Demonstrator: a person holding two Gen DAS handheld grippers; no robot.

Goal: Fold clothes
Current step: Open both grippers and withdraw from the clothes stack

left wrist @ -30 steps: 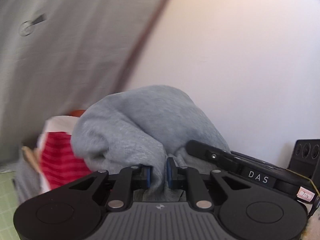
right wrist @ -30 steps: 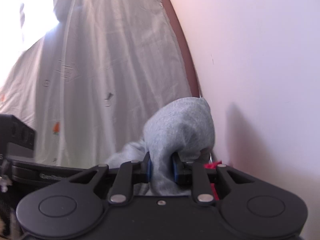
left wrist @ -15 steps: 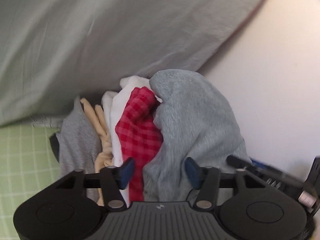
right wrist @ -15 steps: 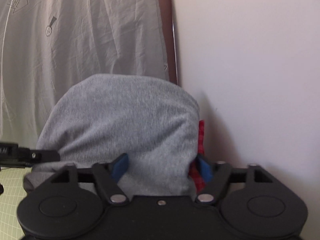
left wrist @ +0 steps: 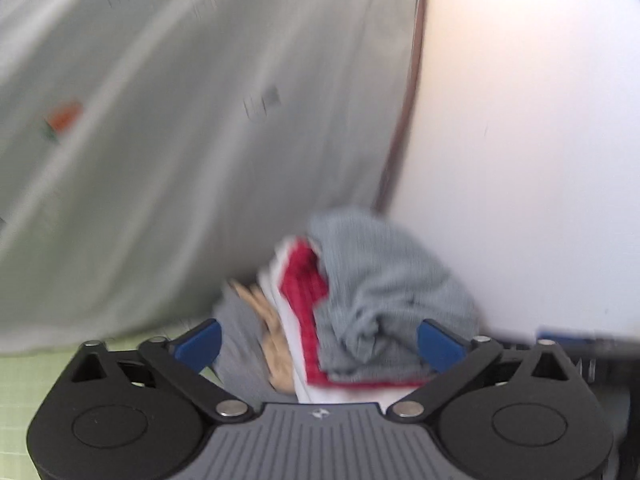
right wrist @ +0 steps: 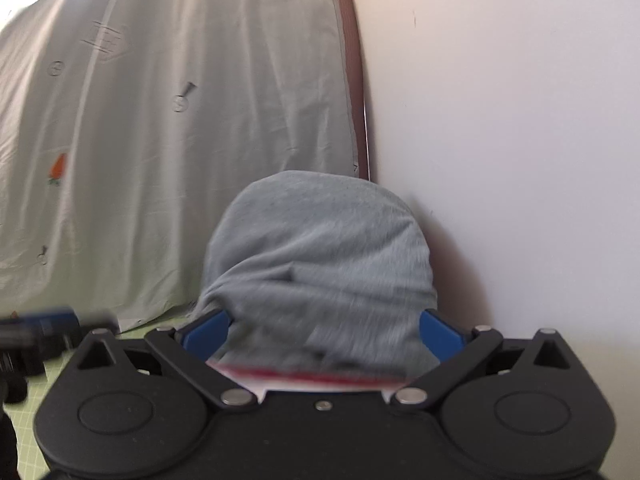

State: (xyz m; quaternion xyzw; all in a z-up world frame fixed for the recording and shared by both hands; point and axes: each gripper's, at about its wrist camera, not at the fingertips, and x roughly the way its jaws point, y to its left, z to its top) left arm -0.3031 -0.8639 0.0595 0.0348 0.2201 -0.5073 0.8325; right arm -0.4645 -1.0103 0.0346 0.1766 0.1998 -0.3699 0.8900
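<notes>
A grey knit garment point(left wrist: 384, 292) lies on top of a pile of clothes against the wall. Under it sit a red checked cloth point(left wrist: 304, 292), a white piece point(left wrist: 280, 280), a tan piece point(left wrist: 272, 320) and another grey piece point(left wrist: 236, 344). My left gripper point(left wrist: 318, 342) is open, its blue pads wide apart in front of the pile and holding nothing. In the right wrist view the same grey garment point(right wrist: 320, 252) fills the middle. My right gripper point(right wrist: 324, 330) is open too, with the garment lying loose beyond its pads.
A pale curtain point(right wrist: 160, 140) with small prints hangs on the left. A bare white wall point(right wrist: 520, 140) stands on the right, with a dark strip between them. A green gridded mat point(left wrist: 24, 384) covers the table. The left gripper's body point(right wrist: 36, 332) shows at the right wrist view's left edge.
Both grippers were shut on the grey garment a second ago. They opened and let it go onto the pile, and have since drawn back a little from it.
</notes>
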